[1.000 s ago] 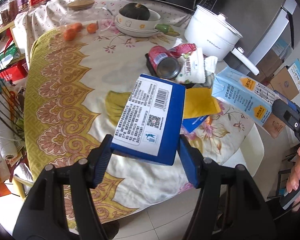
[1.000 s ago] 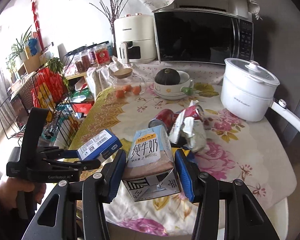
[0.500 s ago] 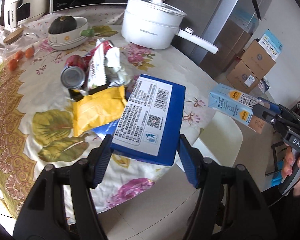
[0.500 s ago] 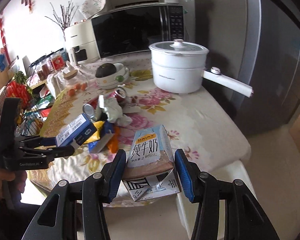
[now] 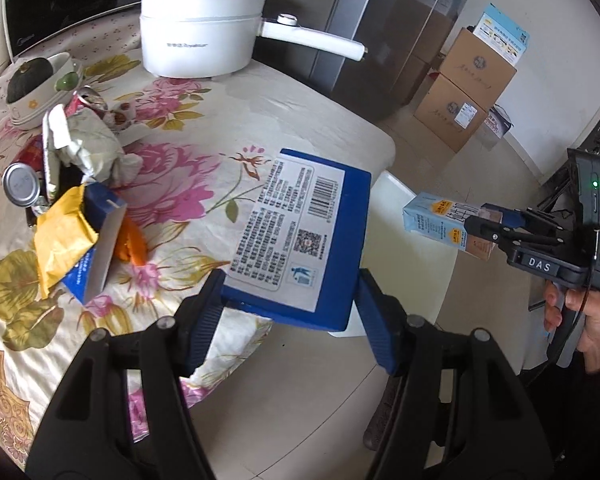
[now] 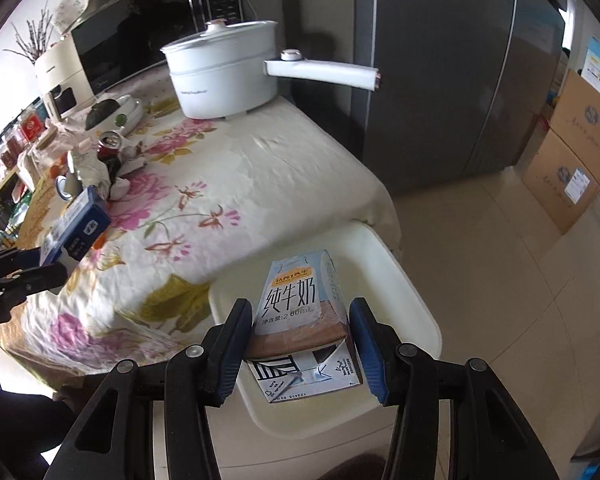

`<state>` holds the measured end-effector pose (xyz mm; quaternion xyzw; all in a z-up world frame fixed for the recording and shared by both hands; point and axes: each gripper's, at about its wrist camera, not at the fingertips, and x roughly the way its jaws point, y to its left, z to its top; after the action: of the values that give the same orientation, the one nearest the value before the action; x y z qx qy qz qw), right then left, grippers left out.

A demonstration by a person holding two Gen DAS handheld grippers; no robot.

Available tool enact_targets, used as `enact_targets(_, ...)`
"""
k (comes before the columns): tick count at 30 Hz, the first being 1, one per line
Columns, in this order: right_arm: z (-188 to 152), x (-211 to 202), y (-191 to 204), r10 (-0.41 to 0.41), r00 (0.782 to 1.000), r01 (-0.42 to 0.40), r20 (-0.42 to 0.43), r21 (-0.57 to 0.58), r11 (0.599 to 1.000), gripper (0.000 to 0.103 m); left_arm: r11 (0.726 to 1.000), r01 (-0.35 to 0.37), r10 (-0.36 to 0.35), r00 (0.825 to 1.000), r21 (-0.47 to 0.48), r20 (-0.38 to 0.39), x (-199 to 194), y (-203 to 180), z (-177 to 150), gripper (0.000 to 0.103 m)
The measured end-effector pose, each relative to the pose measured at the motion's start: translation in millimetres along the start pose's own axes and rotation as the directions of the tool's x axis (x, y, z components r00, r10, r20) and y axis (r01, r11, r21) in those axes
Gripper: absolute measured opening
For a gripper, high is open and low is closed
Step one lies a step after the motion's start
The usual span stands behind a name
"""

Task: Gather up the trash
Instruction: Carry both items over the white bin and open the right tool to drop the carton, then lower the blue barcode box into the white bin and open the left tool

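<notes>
Blue pads of the left gripper point(image 5: 290, 320) clench a blue carton point(image 5: 300, 236) over the table edge; only this view shows the hand point(image 5: 592, 328) at 3 o'clock. Right gripper point(image 6: 300, 344), tilted downward, grasps a milk carton point(image 6: 300, 320) above a cream bin point(image 6: 412, 292).

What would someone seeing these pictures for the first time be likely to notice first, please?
Probably the blue box, label up, clamped in the left hand-held gripper over the near edge of the floral-clothed table. Next, the milk carton gripped in the right hand-held gripper above a cream bin beside the table. Behind them, a white electric pot stands at the table's far end, with a litter pile to its left.
</notes>
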<state>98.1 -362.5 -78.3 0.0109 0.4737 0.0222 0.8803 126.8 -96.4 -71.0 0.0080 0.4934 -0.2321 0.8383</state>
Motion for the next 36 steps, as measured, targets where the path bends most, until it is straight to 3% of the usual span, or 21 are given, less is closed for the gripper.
enact_targets(9, -17, 27, -38, -0.027, 0.996, 0.031, -0.090, 0.035, 0.999, 0.052, 0.998, 0.025, -0.023, 0.999, 0.065, -0.041, 34, -41, 3, 0.066)
enact_targets(15, -19, 38, -39, 0.013, 0.988, -0.006, -0.154, 0.042, 0.999, 0.054, 0.992, 0.042, -0.032, 0.996, 0.116, -0.087, 62, -66, -1, 0.066)
enact_targets(17, -20, 40, -42, 0.016, 0.985, -0.004, -0.174, 0.069, 0.998, 0.073, 0.990, 0.044, -0.031, 0.994, 0.132, -0.101, 72, -73, -2, 0.066)
enact_targets(18, -21, 39, -45, 0.019, 0.985, -0.004, -0.174, 0.083, 0.997, 0.075, 0.989, 0.045, -0.030, 0.994, 0.138, -0.106, 75, -75, -2, 0.066)
enact_targets(30, -36, 33, -68, -0.034, 0.978, 0.059, -0.207, 0.114, 0.992, 0.076, 0.979, 0.068, -0.038, 0.987, 0.194, -0.156, 114, -92, -2, 0.066)
enact_targets(34, -37, 28, -71, -0.043, 0.979, 0.069, -0.202, 0.124, 0.990, 0.076, 0.975, 0.081, -0.054, 0.989, 0.206, -0.135, 121, -92, 0, 0.066)
enact_targets(36, -36, 26, -73, -0.042, 0.980, 0.069, -0.196, 0.133, 0.989, 0.076, 0.976, 0.097, -0.072, 0.989, 0.196, -0.129, 122, -89, 3, 0.080)
